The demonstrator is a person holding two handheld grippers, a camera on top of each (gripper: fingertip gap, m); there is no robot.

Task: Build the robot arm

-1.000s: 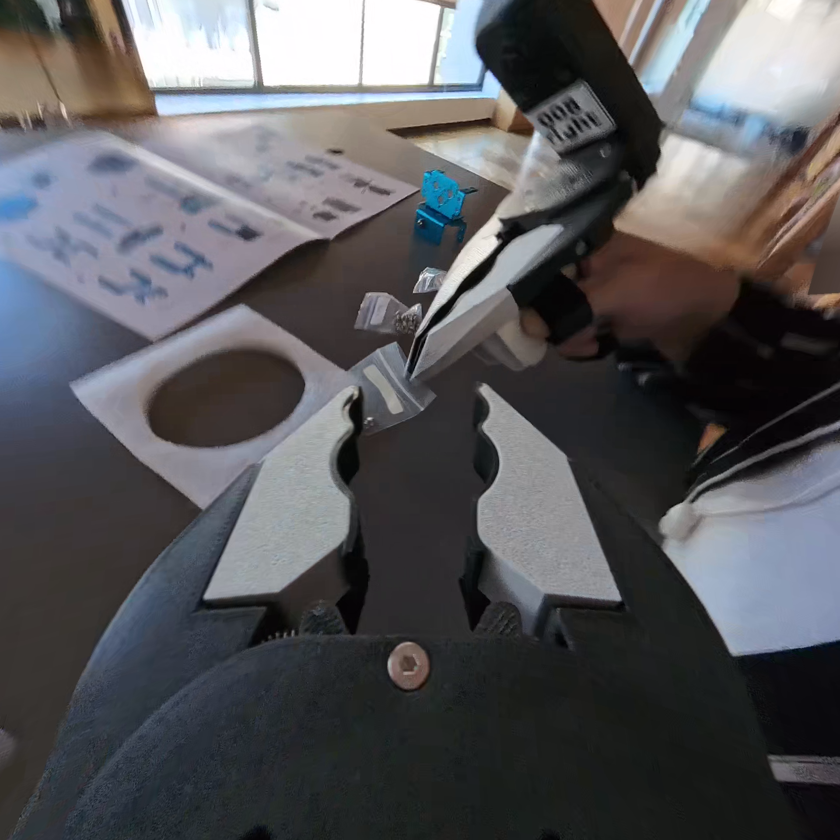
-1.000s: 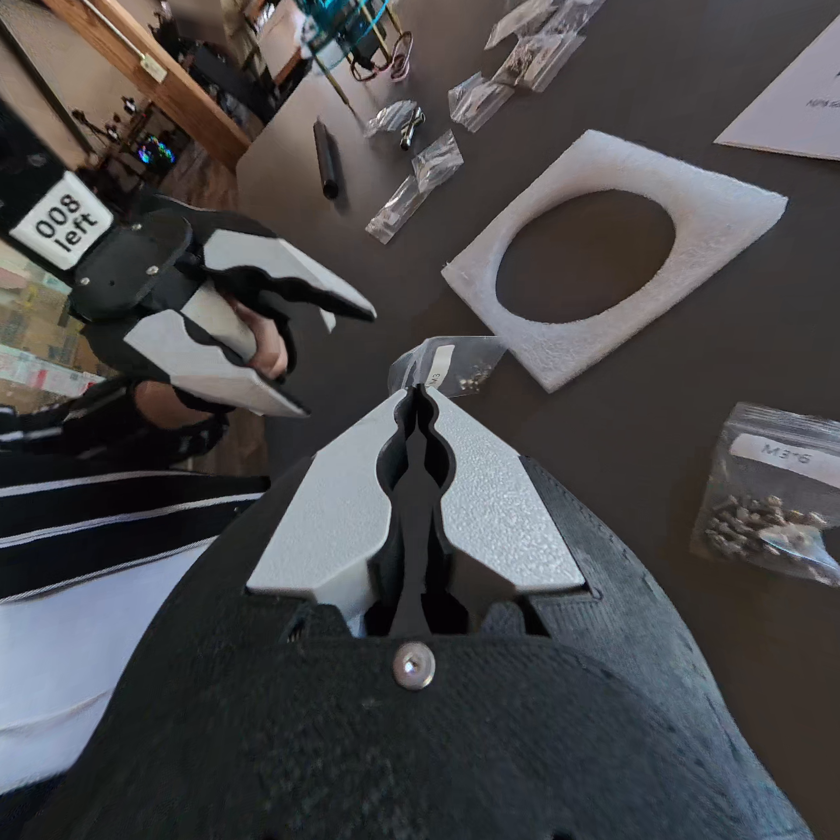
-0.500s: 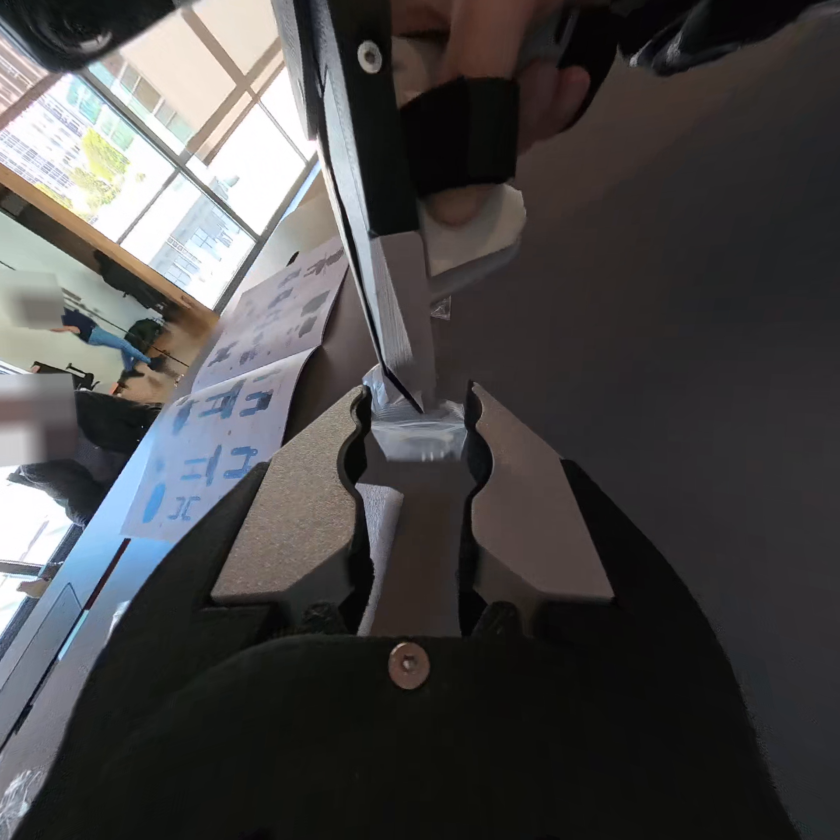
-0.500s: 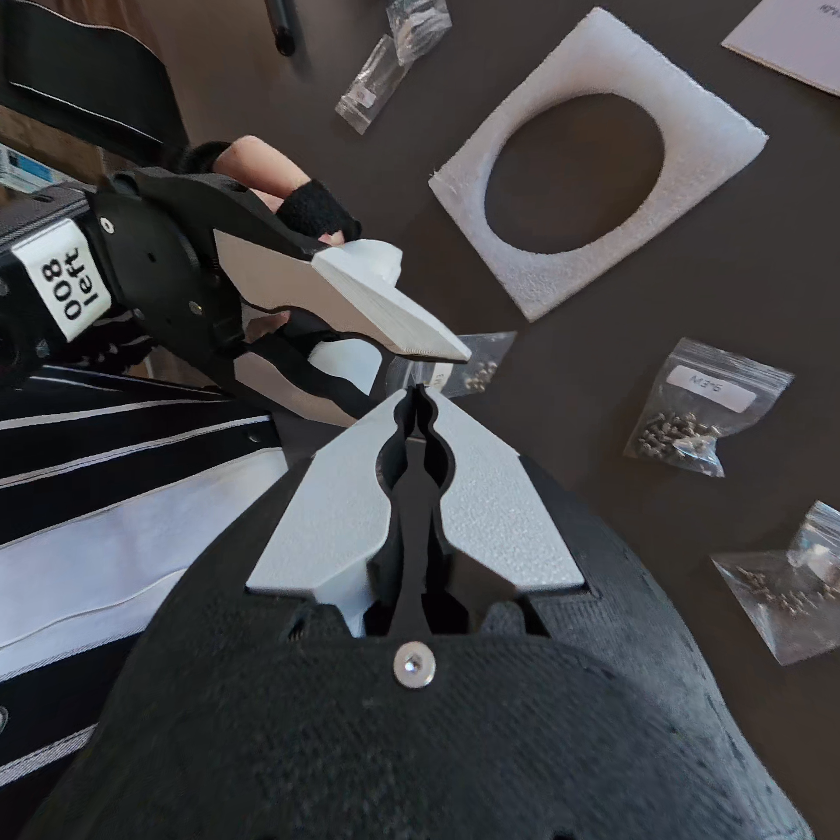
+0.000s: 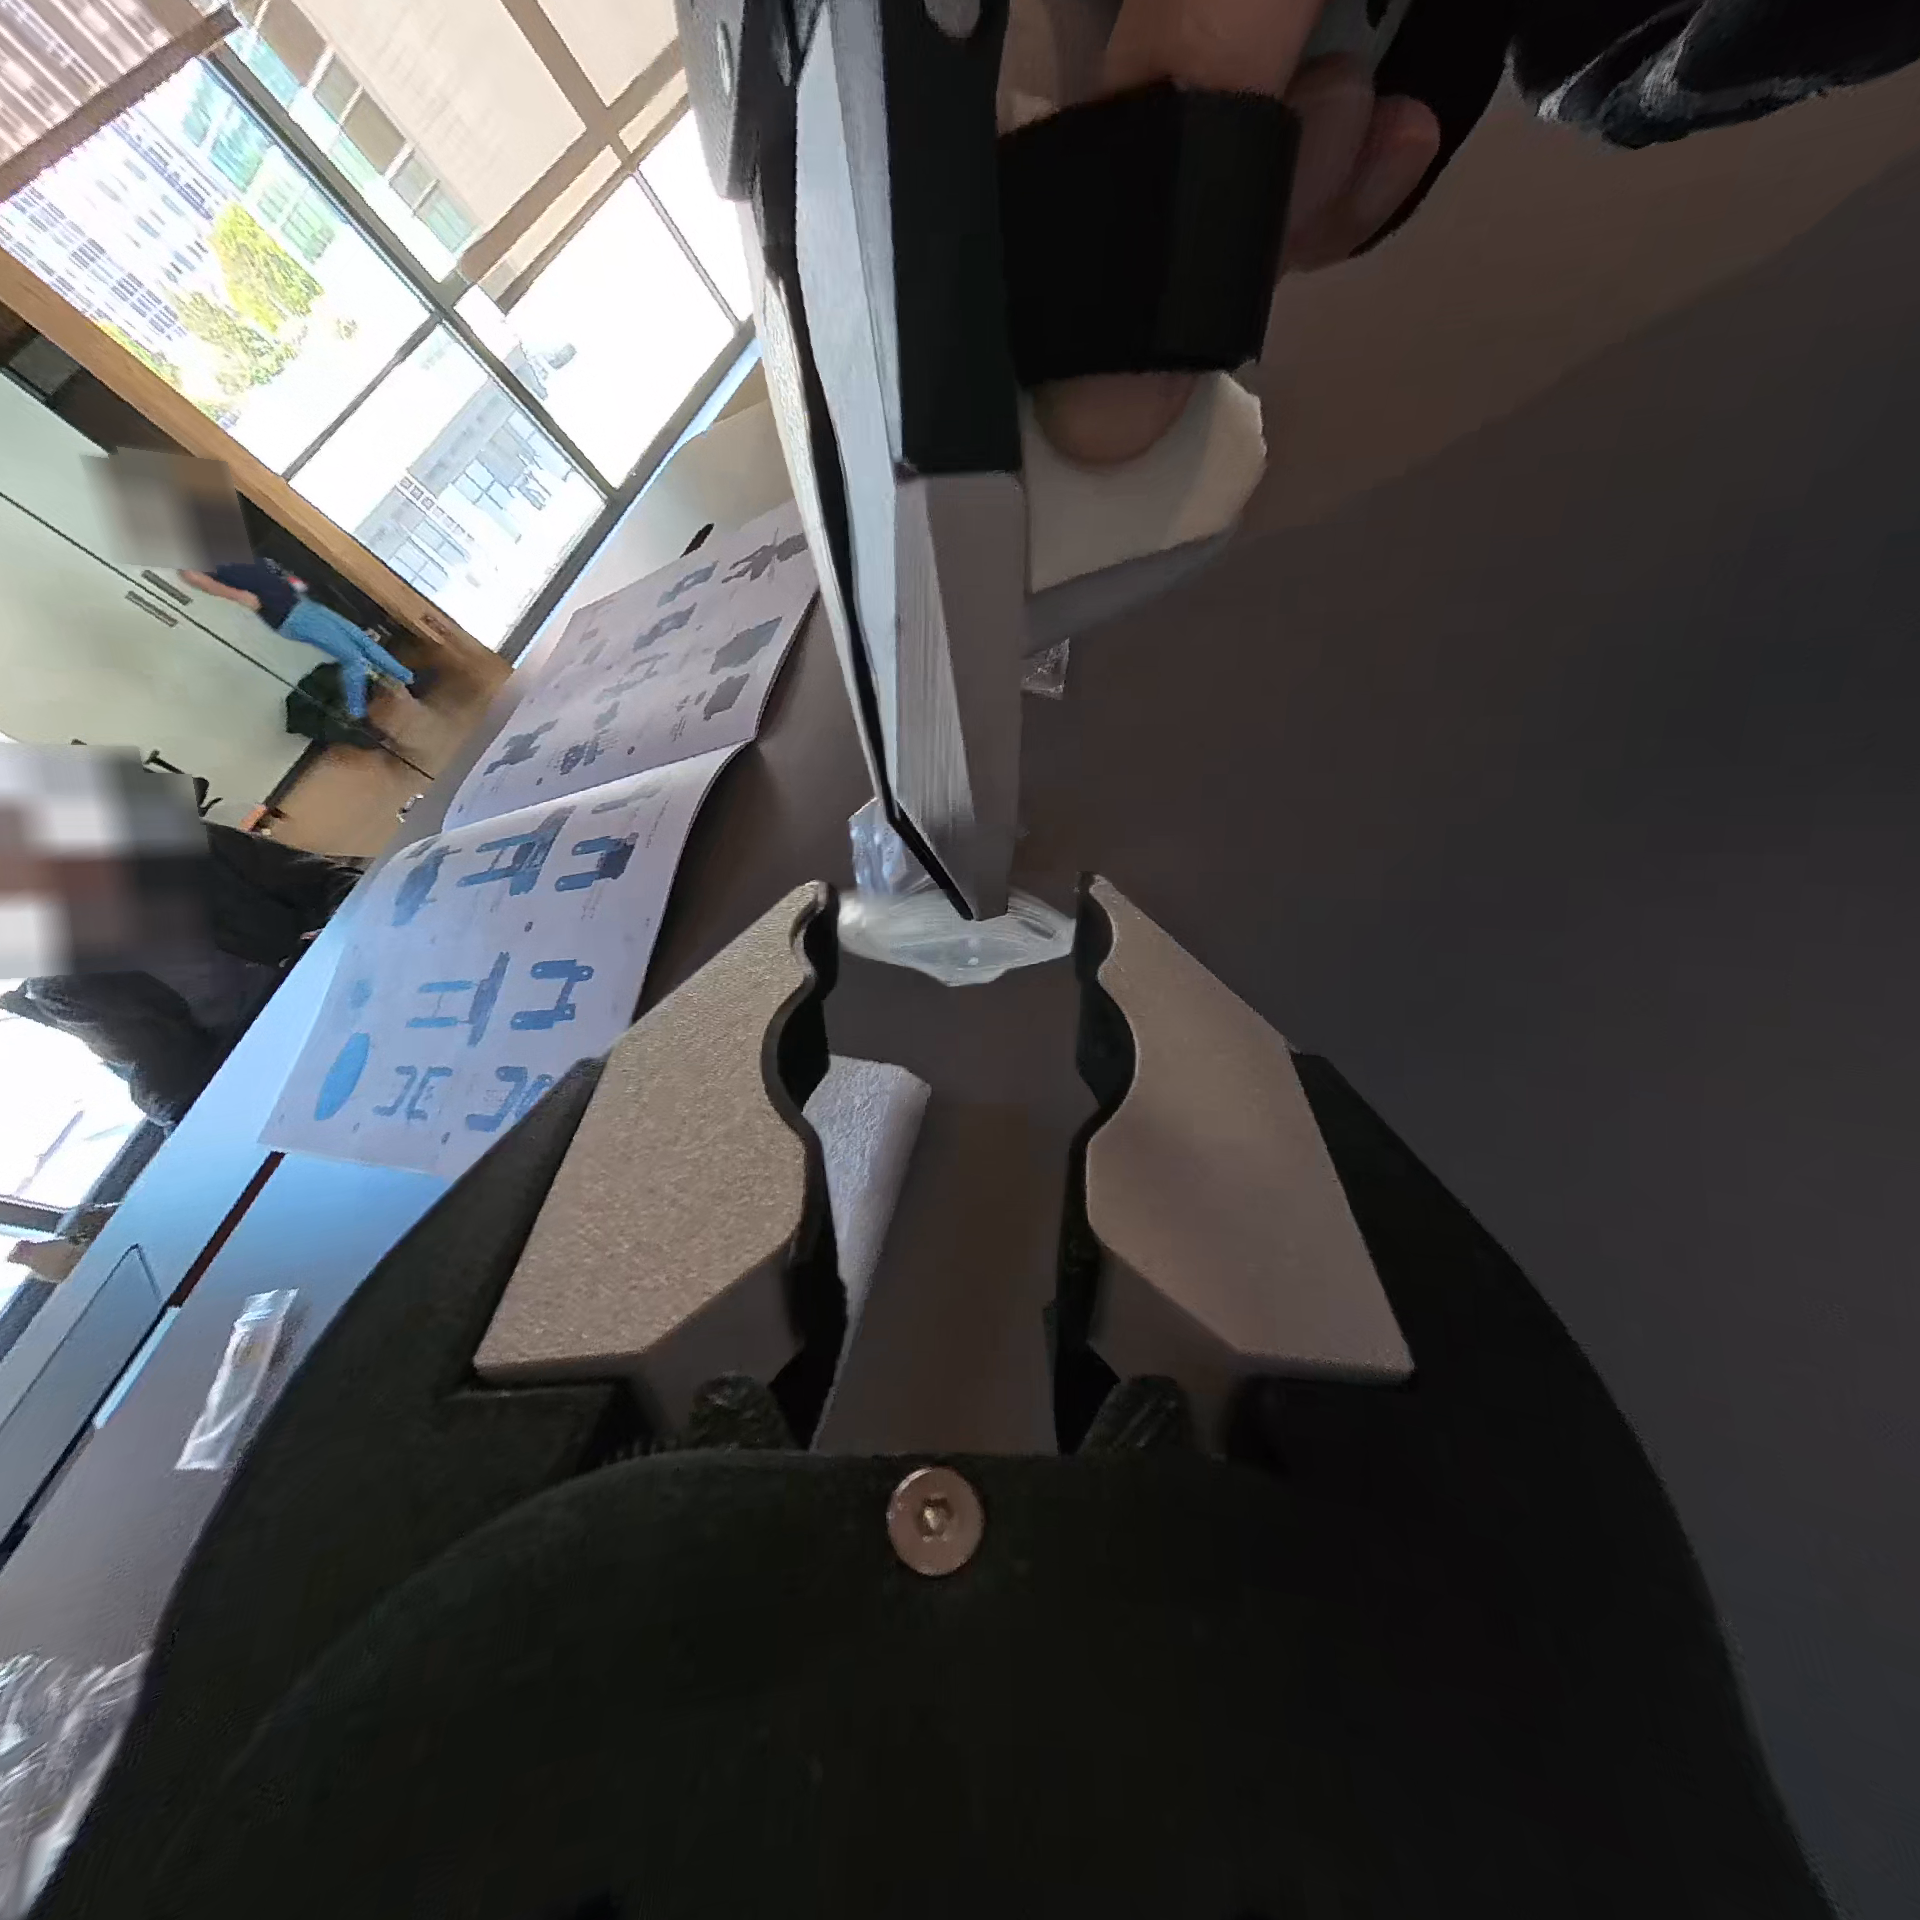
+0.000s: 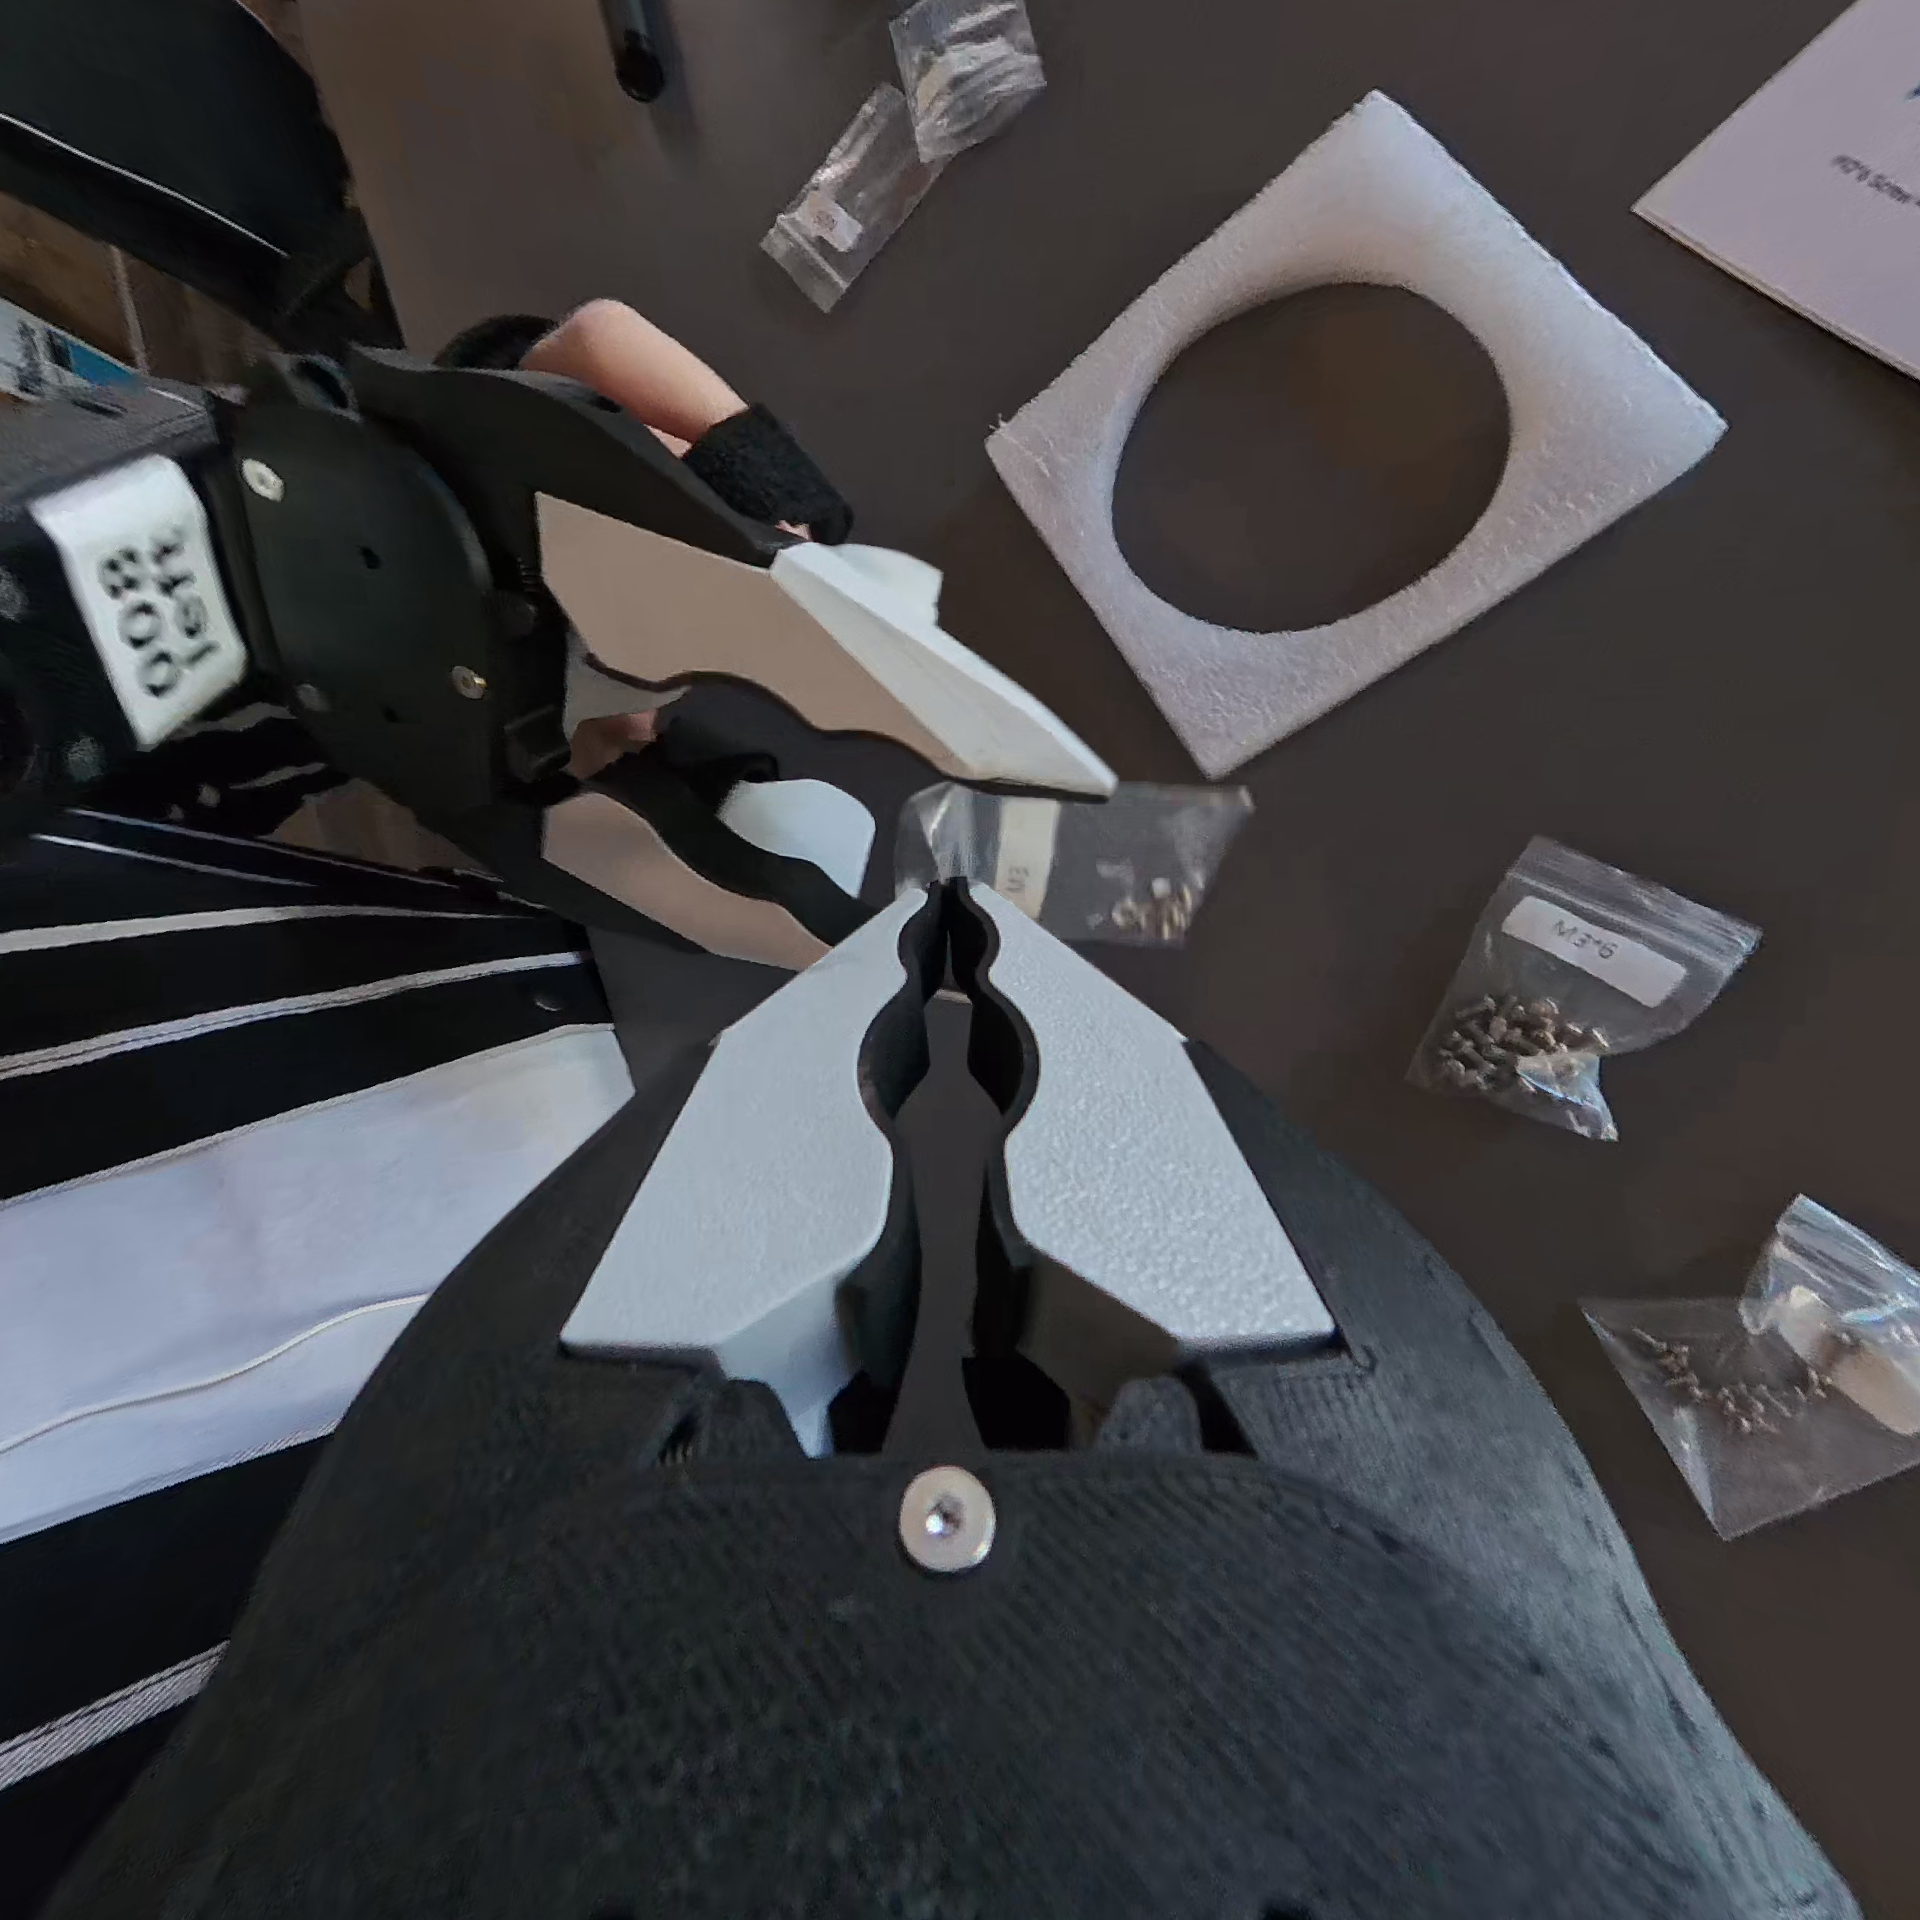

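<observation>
My right gripper [image 6: 951,894] is pinched tight on one end of a small clear bag [image 6: 1101,868] of screws, lifted off the dark table [image 6: 1351,1039]. My left gripper [image 5: 951,914] stands apart, its tips on either side of the bag's free end, not yet pressing as far as I can tell. To do this well, I judge I should close the left one squarely on the plastic rim, clear of the screws [image 6: 1148,909] bunched at the far end, and keep both grips level so nothing spills. A white foam square [image 6: 1351,436] with a round hole, a booklet [image 5: 540,914] and more screw bags [image 6: 1579,987] lie near.
</observation>
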